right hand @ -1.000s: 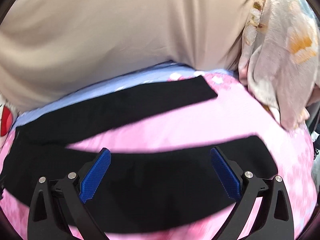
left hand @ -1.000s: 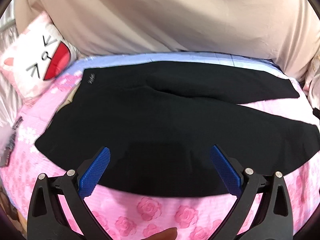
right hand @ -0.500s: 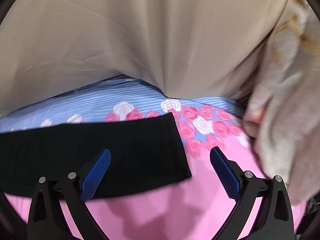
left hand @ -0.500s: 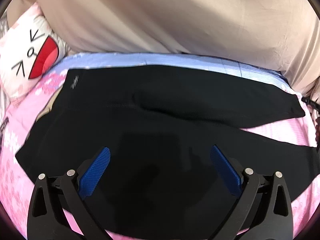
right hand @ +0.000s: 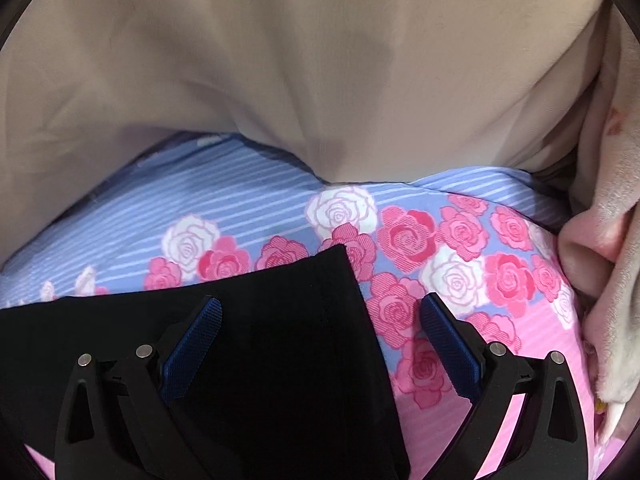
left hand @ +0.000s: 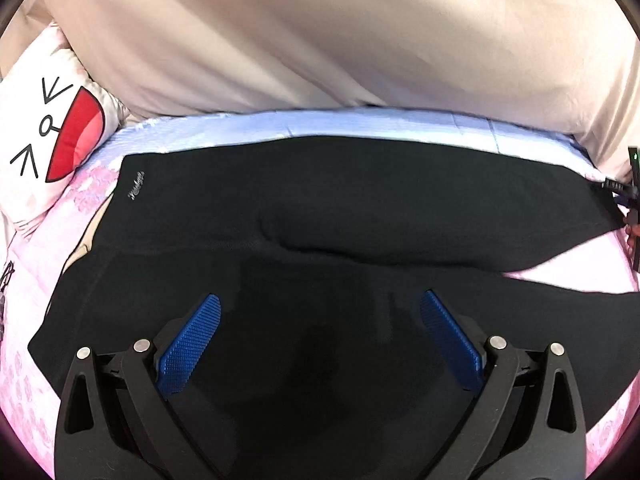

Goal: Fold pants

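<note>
Black pants (left hand: 320,216) lie flat on the pink rose-print bed sheet (left hand: 92,184), waist at the left with a small logo, legs running right and splitting apart. My left gripper (left hand: 320,336) is open, just above the seat area of the pants, holding nothing. In the right wrist view the hem end of the far leg (right hand: 288,320) lies between the fingers of my right gripper (right hand: 320,340), which is open and low over the cuff. The cuff's edge runs between the blue pads (right hand: 448,352).
A beige curtain or cover (left hand: 320,40) hangs behind the bed. A white cat-face pillow (left hand: 48,136) sits at the far left. A pale fleece blanket (right hand: 608,280) lies bunched at the right of the bed. The sheet's blue striped border (right hand: 200,208) runs along the far edge.
My right gripper has moved from over the near leg to the far leg's cuff and come in close. My left gripper has moved forward and lower over the pants' seat. Both stayed open.
</note>
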A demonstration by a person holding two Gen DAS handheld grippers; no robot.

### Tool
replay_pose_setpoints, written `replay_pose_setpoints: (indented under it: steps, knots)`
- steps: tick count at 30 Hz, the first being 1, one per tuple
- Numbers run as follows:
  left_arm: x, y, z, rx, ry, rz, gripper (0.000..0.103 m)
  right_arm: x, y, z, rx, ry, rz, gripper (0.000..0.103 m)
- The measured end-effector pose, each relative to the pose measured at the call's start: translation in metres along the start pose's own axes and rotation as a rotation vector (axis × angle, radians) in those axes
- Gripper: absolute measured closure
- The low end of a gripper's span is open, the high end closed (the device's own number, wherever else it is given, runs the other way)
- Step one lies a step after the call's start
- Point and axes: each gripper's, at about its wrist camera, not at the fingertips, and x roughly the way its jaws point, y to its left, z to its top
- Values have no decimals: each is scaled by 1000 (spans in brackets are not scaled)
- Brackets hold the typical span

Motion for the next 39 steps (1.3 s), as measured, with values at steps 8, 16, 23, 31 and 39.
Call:
replay_pose_setpoints:
  steps: [8,16,23,31,39]
  knots:
    - [25,72,49,-70,-20,93,5,-3,21,4,-52,-51,48,37]
    - [88,196,119,-160,-45,424,5,-14,37,-1,-42,-29,104,78]
    - [140,244,129,-248,88,228,18,-36,47,-15,-9,-31,82,81]
    - [141,243,129,-297,143,134,82,-72,47,-34,45,-60,102,84]
    - [-1,228,126,-237,-93,39,85,-165,32,-52,46,-197,197,89]
